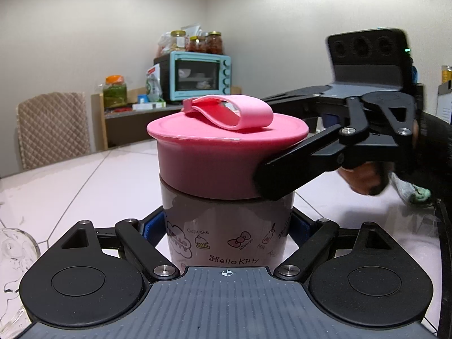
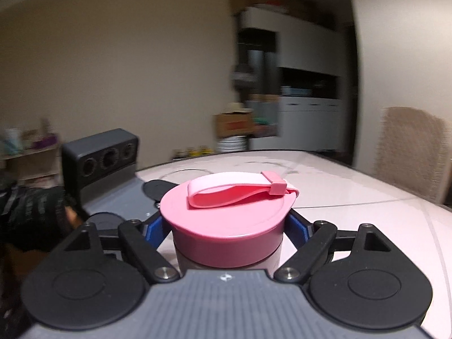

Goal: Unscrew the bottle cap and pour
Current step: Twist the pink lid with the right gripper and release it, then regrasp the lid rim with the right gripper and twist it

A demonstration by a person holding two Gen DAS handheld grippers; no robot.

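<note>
A Hello Kitty bottle (image 1: 226,234) with a wide pink screw cap (image 1: 223,158) and a pink loop strap (image 1: 231,111) stands upright on the white table. My left gripper (image 1: 227,227) is shut on the bottle's clear body, blue pads at both sides. My right gripper (image 2: 227,227) is shut on the pink cap (image 2: 226,226); in the left wrist view one of its black fingers (image 1: 282,175) presses the cap's right side. The right wrist view is motion-blurred.
A clear glass (image 1: 14,257) stands at the left edge of the white table (image 1: 99,175). A padded chair (image 1: 52,128) is behind the table. A teal oven (image 1: 197,75) and jars sit on a shelf far back.
</note>
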